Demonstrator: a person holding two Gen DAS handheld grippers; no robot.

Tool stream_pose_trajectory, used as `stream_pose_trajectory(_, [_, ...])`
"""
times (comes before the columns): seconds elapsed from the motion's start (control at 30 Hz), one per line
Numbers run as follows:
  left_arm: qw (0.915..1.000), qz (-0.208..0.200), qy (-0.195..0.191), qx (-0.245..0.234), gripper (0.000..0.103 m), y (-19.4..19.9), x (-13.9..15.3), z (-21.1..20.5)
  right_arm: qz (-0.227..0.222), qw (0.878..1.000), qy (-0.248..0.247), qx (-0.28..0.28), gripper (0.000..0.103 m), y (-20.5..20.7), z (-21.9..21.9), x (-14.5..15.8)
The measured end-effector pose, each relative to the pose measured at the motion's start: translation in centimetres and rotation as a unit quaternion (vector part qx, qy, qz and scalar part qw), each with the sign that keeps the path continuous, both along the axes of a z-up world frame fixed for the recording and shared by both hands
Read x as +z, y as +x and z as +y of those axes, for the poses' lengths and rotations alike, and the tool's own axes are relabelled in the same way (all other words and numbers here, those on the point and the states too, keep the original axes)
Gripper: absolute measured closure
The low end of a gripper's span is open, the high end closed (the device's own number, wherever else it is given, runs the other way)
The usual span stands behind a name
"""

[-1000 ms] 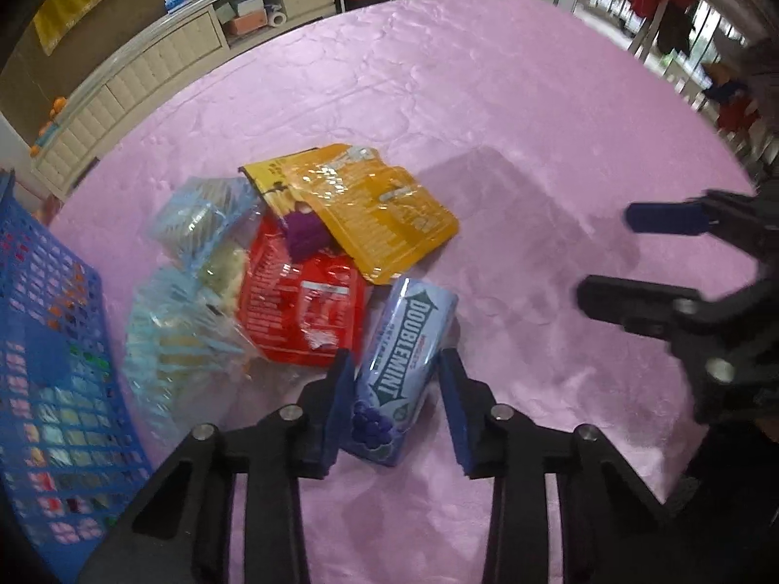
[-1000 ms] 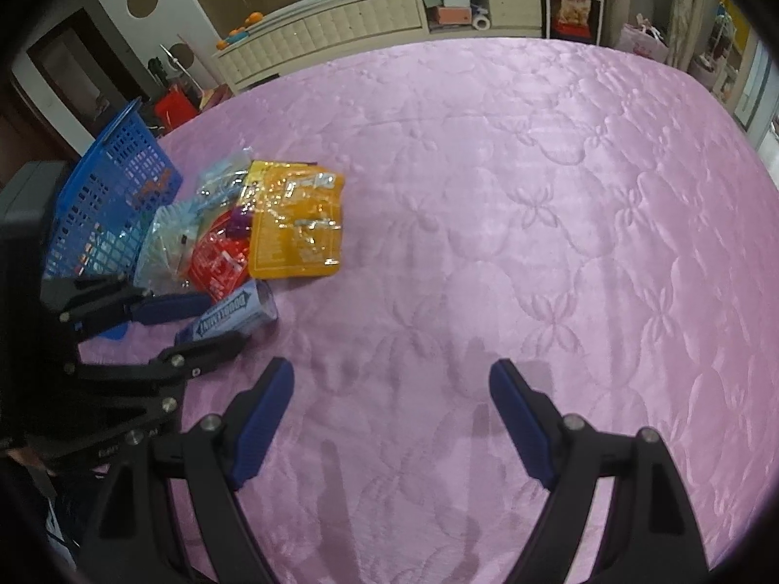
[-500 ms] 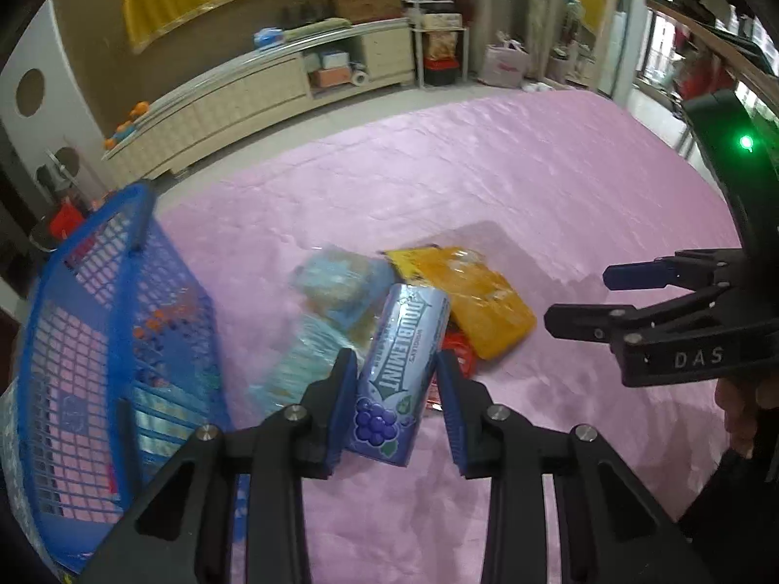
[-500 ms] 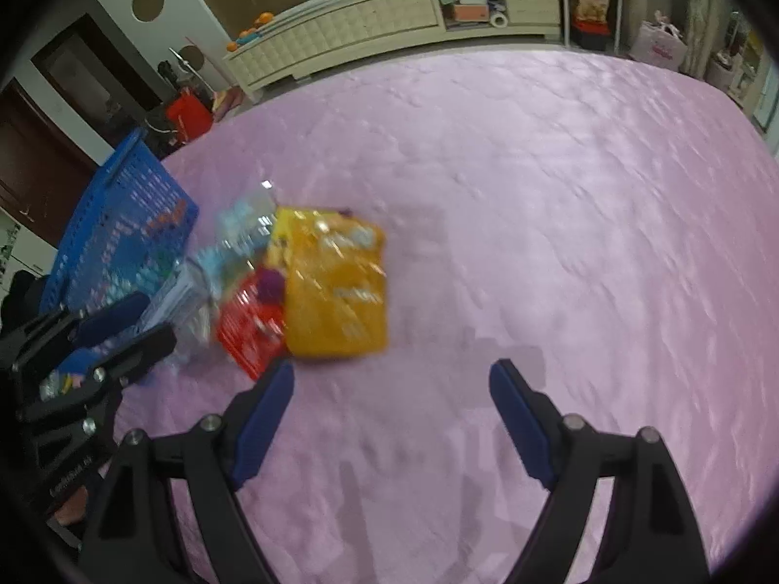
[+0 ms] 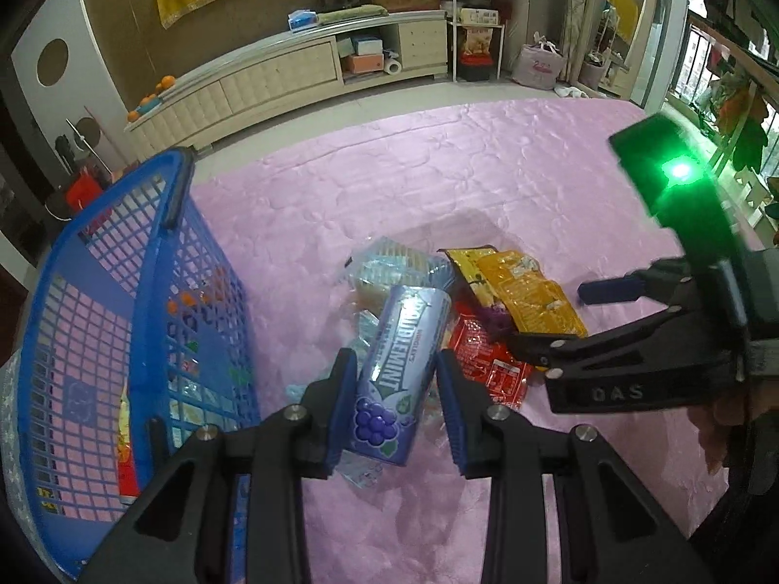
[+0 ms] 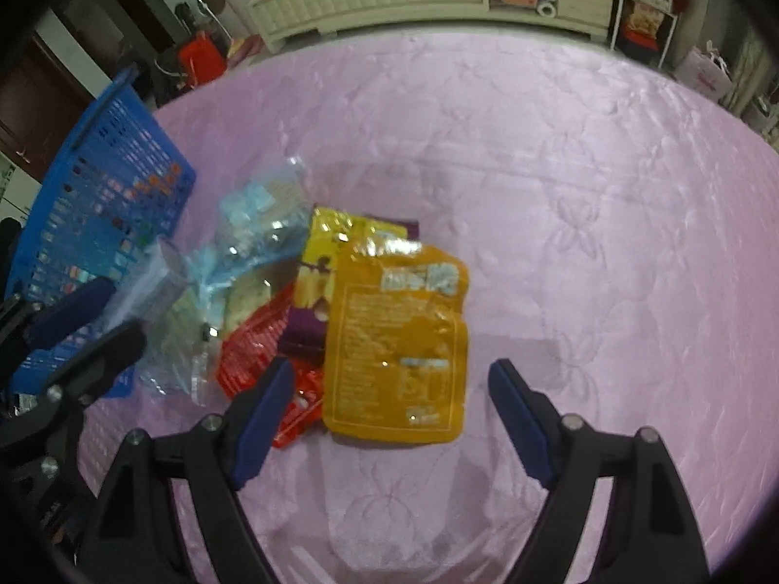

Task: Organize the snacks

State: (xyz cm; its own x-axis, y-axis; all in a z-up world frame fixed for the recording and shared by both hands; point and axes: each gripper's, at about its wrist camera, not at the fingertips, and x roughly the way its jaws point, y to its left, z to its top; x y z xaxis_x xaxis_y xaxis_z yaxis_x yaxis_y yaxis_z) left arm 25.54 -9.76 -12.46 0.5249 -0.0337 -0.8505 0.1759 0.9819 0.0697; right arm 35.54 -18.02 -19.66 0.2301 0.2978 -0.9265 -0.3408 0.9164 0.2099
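My left gripper (image 5: 397,374) is shut on a purple-blue Doublemint gum pack (image 5: 399,340) and holds it in the air, next to the blue basket (image 5: 146,263). Under it on the pink cover lies the snack pile: an orange pouch (image 6: 394,340), a red packet (image 6: 258,340) and clear blue-wrapped packets (image 6: 253,214). My right gripper (image 6: 392,374) hangs just above the orange pouch with its jaws wide but closing; the pads do not press on anything. In the left wrist view the right gripper (image 5: 550,316) reaches in from the right over the orange pouch (image 5: 526,292).
The blue basket (image 6: 112,185) stands left of the pile and holds a few packets. The pink quilted cover (image 6: 560,194) stretches far right and back. A low cream cabinet (image 5: 272,78) lines the far wall. A hand (image 5: 730,418) grips the right tool.
The left gripper lifted the gum pack off the cover and swung toward the basket. The right gripper moved left across the cover to sit over the orange pouch.
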Motion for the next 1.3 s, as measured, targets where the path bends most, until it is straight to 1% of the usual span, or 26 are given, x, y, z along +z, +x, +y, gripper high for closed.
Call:
stream_pose_trajectory(0.07, [1.0,-0.001,-0.004,-0.006,0.071,0.3,-0.1,0.0,-0.005,1.0,0.008,-0.007,0.026,0.2,-0.2,-0.1])
stream_pose_trajectory(0.13, [0.9999,0.003,-0.009,-0.011,0.071,0.8,-0.1,0.2,-0.01,1.0,0.012,-0.015,0.034,0.5,-0.7,-0.1])
stream_pose_trajectory(0.2, [0.9999,0.002,-0.014,-0.009,0.071,0.8,0.0,0.3,-0.011,1.0,0.006,-0.018,0.045,0.6,-1.0,-0.1])
stream_pose_trajectory(0.23, [0.9998,0.002,-0.019,-0.008,0.071,0.8,0.0,0.5,-0.015,1.0,-0.003,-0.014,0.05,0.6,-1.1,-0.1])
stream_pose_trajectory(0.27, [0.9997,0.003,-0.022,-0.007,0.071,0.8,0.0,0.5,-0.021,1.0,-0.014,-0.008,0.059,0.6,-1.2,-0.2])
stream_pose_trajectory(0.3, [0.9996,0.003,-0.026,-0.006,0.071,0.7,-0.1,0.6,-0.031,0.999,-0.03,0.002,0.063,0.2,-1.1,-0.1])
stream_pose_trajectory(0.33, [0.9996,0.005,-0.028,-0.008,0.071,0.7,-0.1,0.7,-0.037,0.999,-0.036,0.01,0.067,0.1,-1.1,-0.1])
stream_pose_trajectory(0.37, [0.9996,0.005,-0.027,-0.009,0.072,0.6,-0.1,0.6,-0.043,0.998,-0.043,0.012,0.074,0.0,-1.1,-0.1])
stream_pose_trajectory(0.4, [0.9996,0.005,-0.025,-0.01,0.072,0.5,-0.1,0.5,-0.043,0.998,-0.036,0.009,0.075,-0.1,-1.5,-0.2])
stream_pose_trajectory(0.47, [0.9996,0.006,-0.025,-0.01,0.072,0.4,0.0,0.3,-0.029,0.999,0.004,-0.016,0.076,0.0,-2.9,-0.3])
stream_pose_trajectory(0.5, [0.9995,0.006,-0.028,-0.009,0.072,0.2,0.1,0.3,-0.024,0.999,0.017,-0.025,0.077,-0.1,-3.7,-0.3])
stream_pose_trajectory(0.6, [0.9995,0.002,-0.03,-0.011,0.073,-0.2,0.7,0.3,-0.034,0.999,0.012,-0.027,0.077,-1.0,-4.4,0.3])
stream_pose_trajectory(0.67, [0.9994,-0.002,-0.032,-0.011,0.076,-0.6,1.2,0.4,-0.047,0.999,0.006,-0.021,0.077,-2.1,-4.7,1.4])
stream_pose_trajectory(0.7, [0.9993,-0.004,-0.035,-0.013,0.083,-0.8,1.5,0.4,-0.053,0.998,0.007,-0.019,0.077,-2.7,-4.6,1.9])
stream_pose_trajectory(0.73, [0.9991,-0.009,-0.037,-0.016,0.098,-1.2,2.0,0.4,-0.059,0.998,0.007,-0.016,0.077,-3.2,-4.6,2.6])
stream_pose_trajectory(0.77, [0.9992,-0.013,-0.036,-0.015,0.101,-1.5,2.3,0.4,-0.064,0.998,0.007,-0.013,0.077,-3.6,-4.5,3.2])
stream_pose_trajectory(0.83, [0.999,-0.019,-0.035,-0.019,0.103,-2.1,3.0,0.3,-0.074,0.997,0.006,-0.012,0.077,-4.5,-4.3,4.6])
stream_pose_trajectory(0.9, [0.9982,-0.033,-0.038,-0.033,0.103,-3.0,4.0,0.0,-0.08,0.997,0.007,-0.01,0.077,-5.0,-4.3,5.6])
stream_pose_trajectory(0.93, [0.9975,-0.044,-0.037,-0.042,0.103,-3.7,4.9,-0.2,-0.084,0.996,0.008,-0.011,0.077,-5.4,-4.3,6.1])
stream_pose_trajectory(1.03, [0.9961,-0.061,-0.04,-0.051,0.103,-5.0,6.6,-0.4,-0.095,0.995,0.019,-0.01,0.077,-6.7,-4.3,7.7])
stream_pose_trajectory(1.1, [0.9949,-0.075,-0.046,-0.049,0.103,-5.8,7.9,0.0,-0.101,0.995,0.025,-0.008,0.077,-7.6,-3.6,8.6])
stream_pose_trajectory(1.2, [0.9944,-0.084,-0.054,-0.037,0.103,-6.6,9.2,1.1,-0.109,0.993,0.04,0.0,0.077,-8.6,-2.9,10.2])
stream_pose_trajectory(1.3, [0.9937,-0.091,-0.06,-0.026,0.103,-7.3,9.9,2.6,-0.127,0.991,0.043,0.015,0.077,-9.6,-1.4,12.1])
